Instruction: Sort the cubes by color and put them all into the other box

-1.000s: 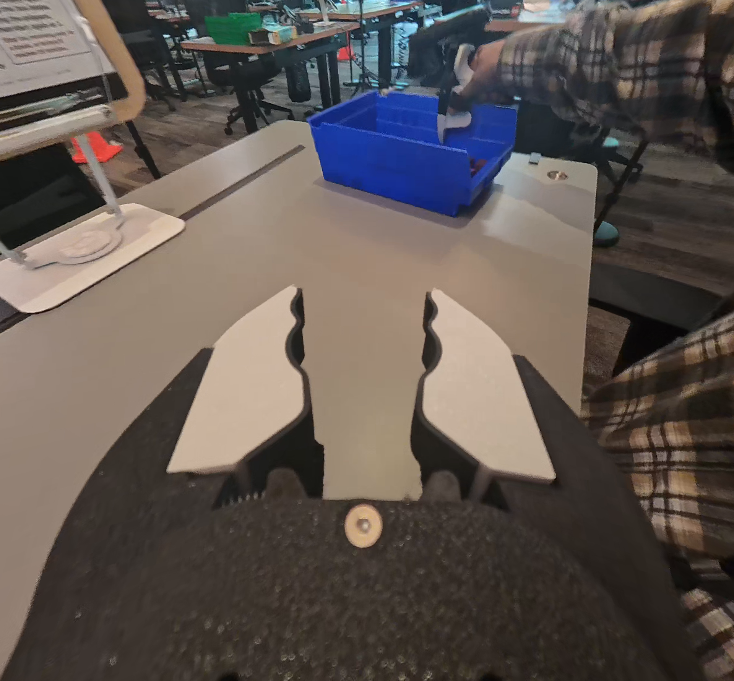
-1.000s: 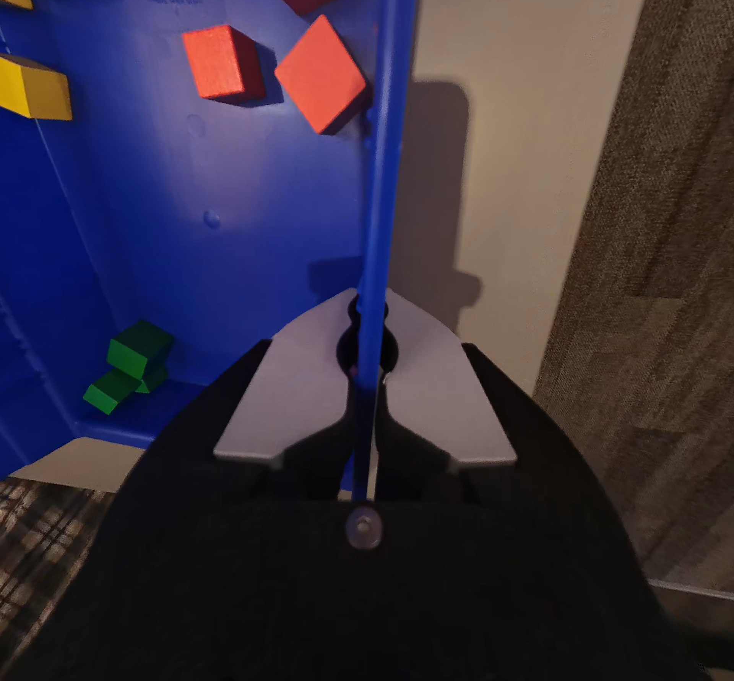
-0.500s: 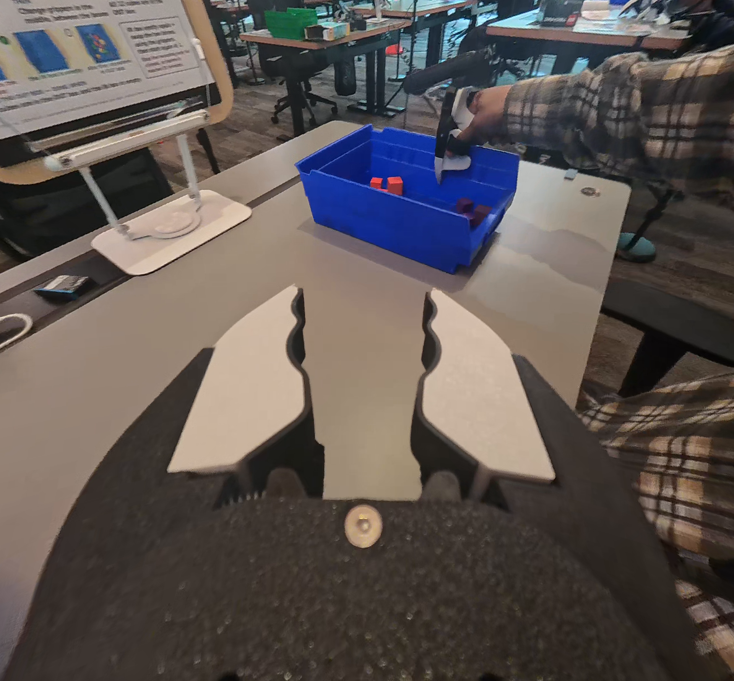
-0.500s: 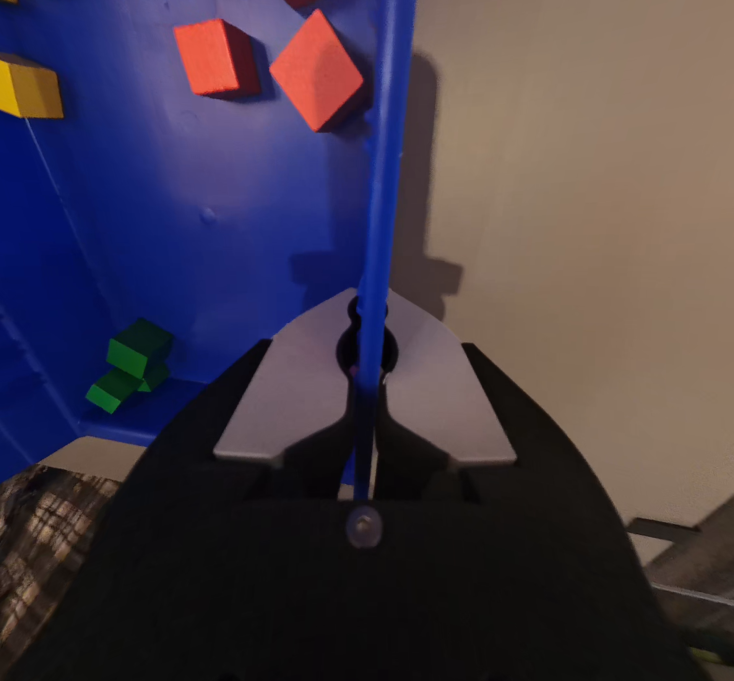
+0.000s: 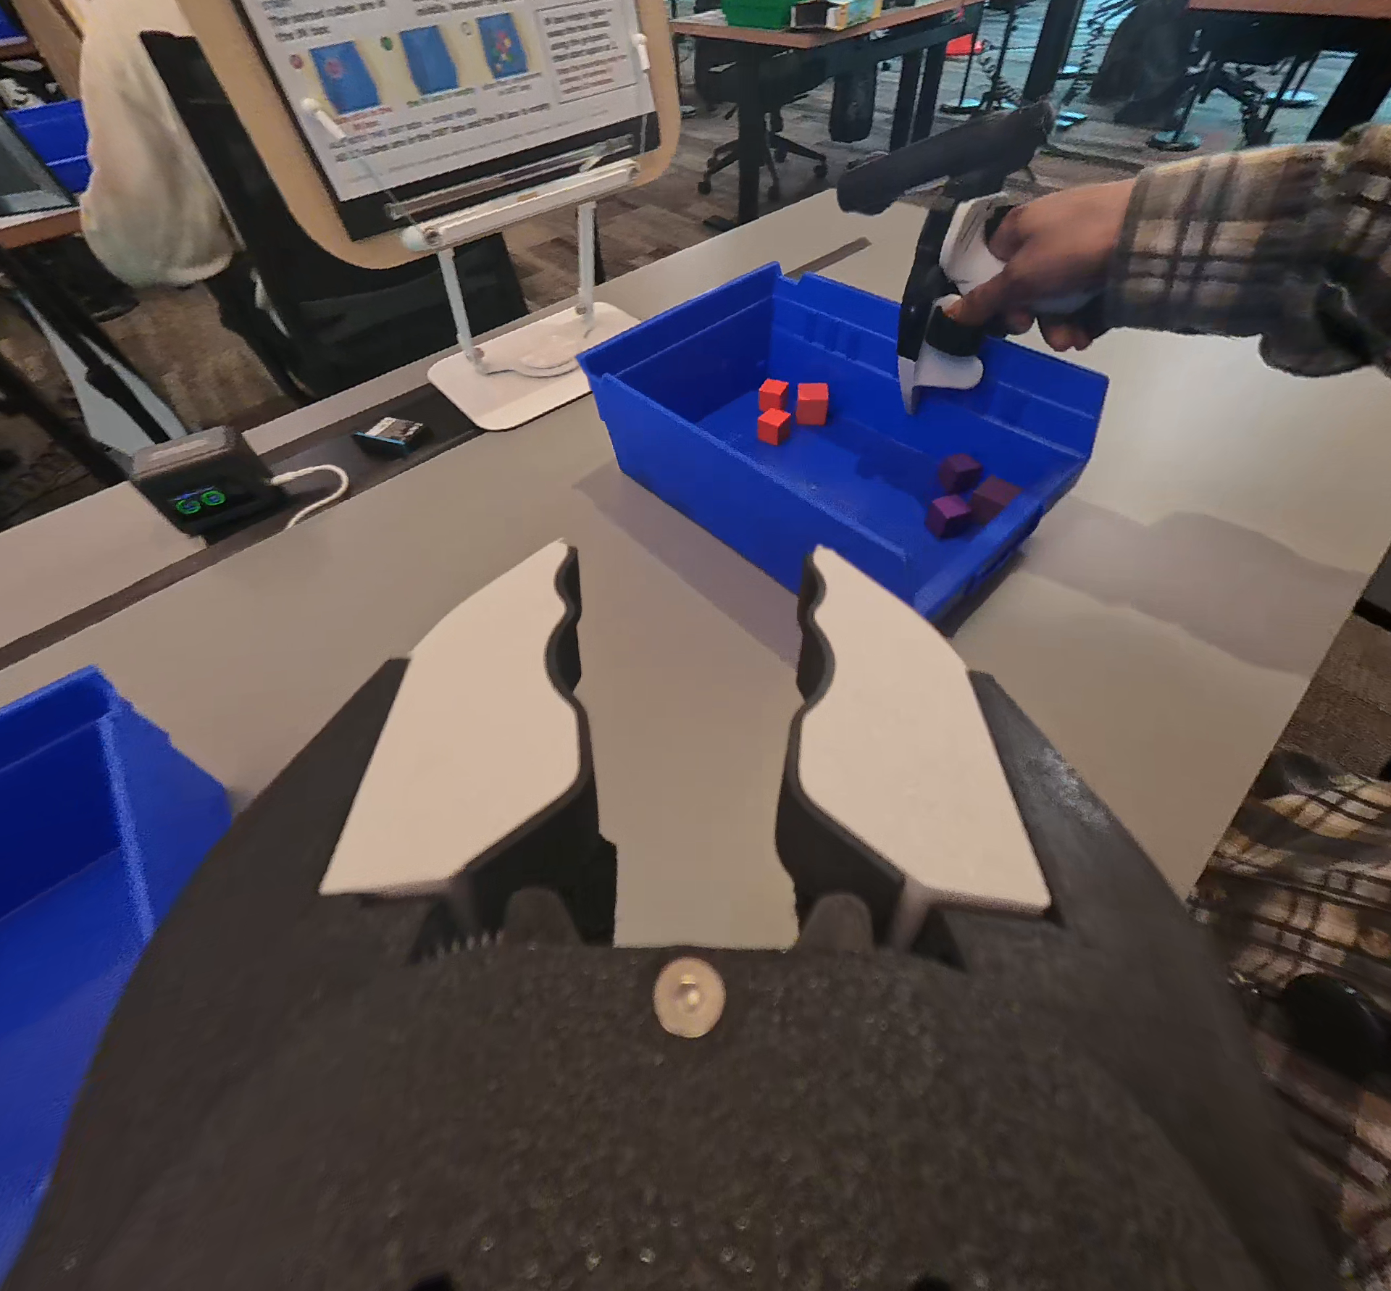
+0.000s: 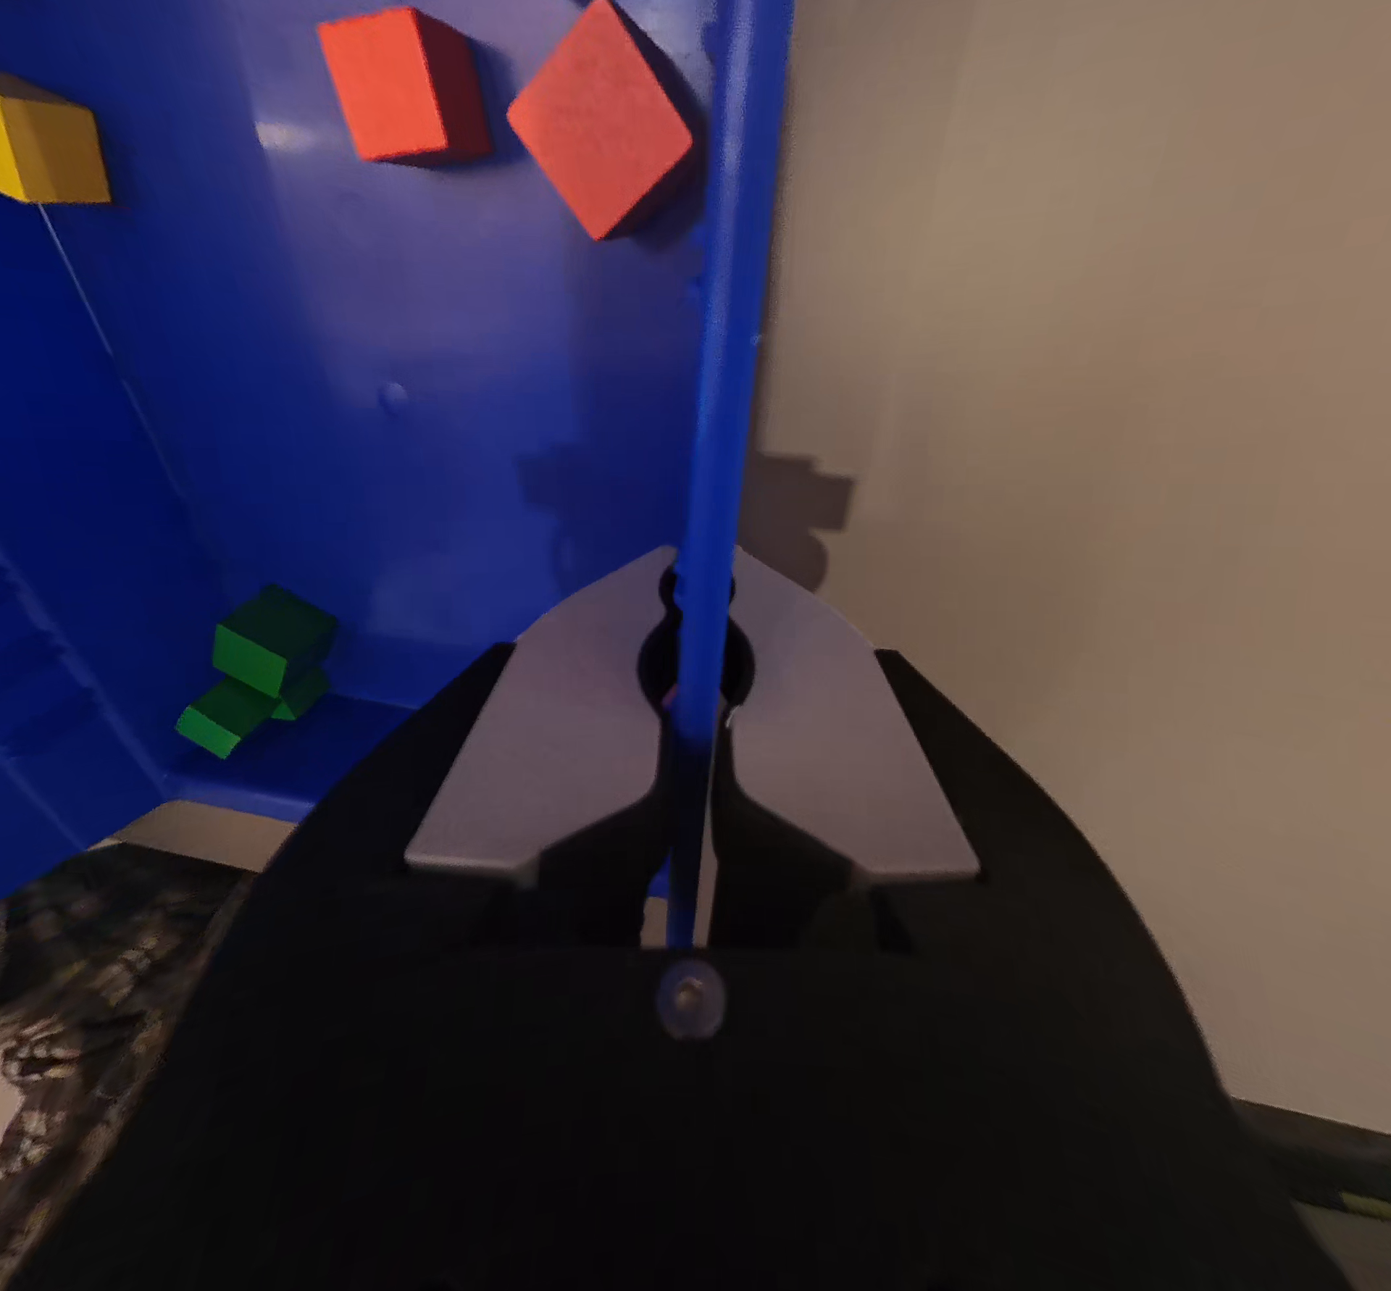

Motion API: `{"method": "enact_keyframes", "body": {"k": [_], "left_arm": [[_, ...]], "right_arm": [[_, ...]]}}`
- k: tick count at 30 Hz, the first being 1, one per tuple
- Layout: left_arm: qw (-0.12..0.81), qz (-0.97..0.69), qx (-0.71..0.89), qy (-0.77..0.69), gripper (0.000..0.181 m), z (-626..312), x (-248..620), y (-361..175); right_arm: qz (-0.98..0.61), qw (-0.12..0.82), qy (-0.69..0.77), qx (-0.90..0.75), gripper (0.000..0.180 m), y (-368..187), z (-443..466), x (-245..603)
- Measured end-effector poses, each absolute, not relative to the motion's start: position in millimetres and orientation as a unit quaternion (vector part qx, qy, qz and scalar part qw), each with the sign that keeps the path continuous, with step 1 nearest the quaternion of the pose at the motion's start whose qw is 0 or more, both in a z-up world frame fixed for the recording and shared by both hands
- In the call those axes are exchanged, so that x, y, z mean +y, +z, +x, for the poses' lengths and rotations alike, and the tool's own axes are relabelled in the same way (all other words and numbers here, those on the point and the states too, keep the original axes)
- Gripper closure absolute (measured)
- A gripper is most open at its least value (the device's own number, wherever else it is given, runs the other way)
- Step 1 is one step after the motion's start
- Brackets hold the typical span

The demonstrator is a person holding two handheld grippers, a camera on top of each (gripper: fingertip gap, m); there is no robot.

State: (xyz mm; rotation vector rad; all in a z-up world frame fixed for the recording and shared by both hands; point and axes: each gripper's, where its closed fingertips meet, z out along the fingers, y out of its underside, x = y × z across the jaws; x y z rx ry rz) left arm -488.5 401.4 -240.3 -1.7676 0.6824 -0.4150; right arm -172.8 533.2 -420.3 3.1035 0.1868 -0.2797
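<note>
Cubes, judged small, light, hard-edged wooden blocks, should pinch easily across two flat faces. Nearest, the left gripper [image 5: 689,660] hovers over the table [image 5: 451,577] with jaws spread and empty. Farther off, the right gripper [image 6: 696,577] is clamped on the blue box [image 5: 753,502] wall; inside lie red cubes [image 5: 790,408], purple cubes [image 5: 967,495], green cubes [image 6: 260,668] and a yellow cube [image 6: 49,145].
</note>
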Motion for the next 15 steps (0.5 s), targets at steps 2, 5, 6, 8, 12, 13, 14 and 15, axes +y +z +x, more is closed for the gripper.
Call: {"method": "enact_keyframes", "body": {"k": [2, 5, 6, 8, 12, 13, 14, 15], "left_arm": [[0.569, -0.755, 0.279, -0.169, 0.126, -497, 402, -239], [0.572, -0.757, 0.273, -0.159, 0.126, -504, 400, -237], [0.574, -0.757, 0.271, -0.155, 0.126, -506, 400, -237], [0.576, -0.76, 0.265, -0.146, 0.126, -511, 400, -236], [0.573, -0.768, 0.253, -0.132, 0.126, -524, 402, -239], [0.573, -0.769, 0.25, -0.13, 0.126, -527, 403, -239], [0.574, -0.77, 0.247, -0.127, 0.126, -530, 404, -239], [0.575, -0.771, 0.244, -0.126, 0.126, -533, 404, -239]], "right_arm": [[0.993, 0.015, -0.093, 0.065, 0.174, -420, -199, 530], [0.993, 0.018, -0.094, 0.072, 0.174, -420, -237, 526], [0.992, 0.018, -0.093, 0.077, 0.174, -420, -250, 526], [0.991, 0.021, -0.094, 0.092, 0.173, -420, -275, 524], [0.989, 0.025, -0.096, 0.111, 0.173, -419, -323, 521], [0.988, 0.026, -0.096, 0.116, 0.173, -419, -334, 521], [0.988, 0.027, -0.095, 0.121, 0.172, -419, -344, 521], [0.987, 0.028, -0.095, 0.125, 0.172, -419, -354, 521]]}}
